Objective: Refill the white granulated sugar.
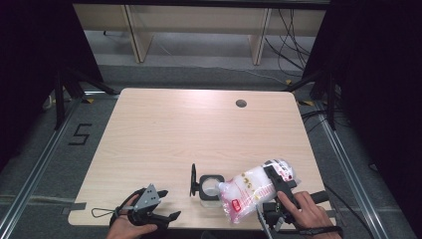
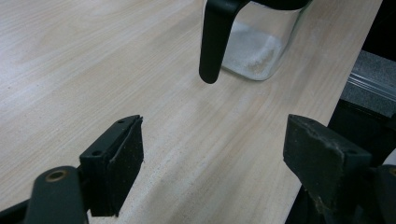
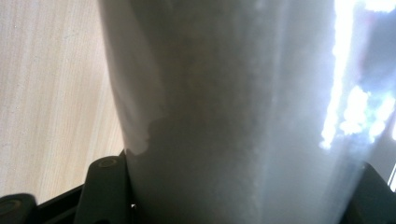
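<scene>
Pale wood-grain surface point(image 1: 164, 134) stands on grey carpet, with black curtains at either side and cables trailing on the floor at 1 o'clock. Right tongs point(image 1: 276, 180), at 5 o'clock on the surface, are clenched around a clear plastic bag of white granules point(image 1: 254, 189); in the right gripper view the bag point(image 3: 224, 112) bulges between the two black jaws and hides most of what lies beyond. The bag lies tilted, its lower end pointing toward 8 o'clock, just beside the open mouth of a square glass jar point(image 1: 210, 186). The jar sits near the front edge at 6 o'clock, its black lid point(image 1: 193, 180) flipped up on its 9 o'clock side. In the left gripper view a thin layer of white granules covers the bottom of the jar point(image 2: 254, 51). Left tongs point(image 1: 164, 205), at 7 o'clock, are released, jaws spread wide over bare wood with nothing between them, well apart from the jar.
</scene>
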Motion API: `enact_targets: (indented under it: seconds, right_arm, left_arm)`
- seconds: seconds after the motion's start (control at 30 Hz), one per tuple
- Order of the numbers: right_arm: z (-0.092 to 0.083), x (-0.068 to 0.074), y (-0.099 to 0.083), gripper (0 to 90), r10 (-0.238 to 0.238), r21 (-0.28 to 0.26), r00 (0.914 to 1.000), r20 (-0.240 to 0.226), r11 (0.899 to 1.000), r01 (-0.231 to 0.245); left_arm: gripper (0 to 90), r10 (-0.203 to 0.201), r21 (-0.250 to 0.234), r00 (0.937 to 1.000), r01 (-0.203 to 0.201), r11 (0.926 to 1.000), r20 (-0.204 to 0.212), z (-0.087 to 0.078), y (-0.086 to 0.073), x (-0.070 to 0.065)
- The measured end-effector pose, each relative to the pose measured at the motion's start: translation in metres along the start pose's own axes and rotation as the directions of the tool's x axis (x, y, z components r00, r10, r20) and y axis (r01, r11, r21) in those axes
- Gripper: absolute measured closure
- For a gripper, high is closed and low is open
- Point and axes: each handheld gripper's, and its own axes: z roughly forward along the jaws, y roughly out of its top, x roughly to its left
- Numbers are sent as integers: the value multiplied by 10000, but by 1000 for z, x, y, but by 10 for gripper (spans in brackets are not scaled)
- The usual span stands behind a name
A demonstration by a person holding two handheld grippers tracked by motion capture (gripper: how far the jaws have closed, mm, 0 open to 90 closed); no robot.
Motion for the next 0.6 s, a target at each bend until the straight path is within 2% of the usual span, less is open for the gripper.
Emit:
enact_targets:
  seconds: [0.03,0.07,0.1,0.13,0.17,0.2,0.23,0.27,0.33,0.37,0.4,0.5,0.53,0.57,0.6]
  right_arm:
    - [0,0,0,409,0,0,10000,0,10000,0]
    - [2,-4,1,409,-849,-350,9961,238,9957,857]
    - [2,-4,1,409,-849,-350,9961,238,9957,857]
    - [2,2,1,409,19,-194,9998,221,9998,-15]
    - [2,2,1,409,19,-194,9998,221,9998,-15]
    - [2,0,1,409,-252,-311,9993,279,9992,261]
    - [2,-1,1,409,-405,-230,9991,140,9989,409]
    - [1,-1,1,409,-283,-157,9996,90,9995,284]
    - [1,-2,1,409,-405,-100,9992,-14,9991,405]
    - [1,1,0,409,-6,-132,10000,43,9999,7]
    - [2,1,-1,409,86,-214,9998,177,9997,-82]
    - [2,-1,-2,409,-117,-348,9997,236,9993,125]
    - [1,-3,-1,409,-147,-145,9999,63,9998,147]
    - [2,-6,-2,409,-583,-327,9982,112,9977,586]
    - [1,-4,-4,409,-255,-118,9996,121,9996,256]
  left_arm:
    - [197,0,0,10000,0,10000,0,0,0,0]
    - [197,-141,96,9999,141,9999,-15,-1,0,-1]
    - [197,-141,96,9999,141,9999,-15,-1,0,-1]
    - [198,-86,109,10000,87,9999,-19,-1,0,-1]
    - [198,21,31,10000,-21,10000,-26,-1,0,0]
    - [198,-30,38,10000,30,10000,-28,-1,0,0]
    - [197,-3,44,10000,3,10000,-24,-1,0,0]
    - [197,-2,41,10000,2,10000,-27,-1,0,0]
    - [197,-23,29,10000,24,10000,-31,-1,0,0]
    - [197,32,39,10000,-32,10000,-18,-1,0,0]
    - [197,-79,119,10000,79,9999,-16,-1,0,-1]
    - [198,-25,38,10000,25,10000,-26,-1,0,0]
    - [198,-11,34,10000,11,10000,-19,-1,0,0]
    - [198,1,46,10000,-1,10000,-12,-1,0,0]
    - [197,-19,39,10000,19,10000,-25,-1,0,0]
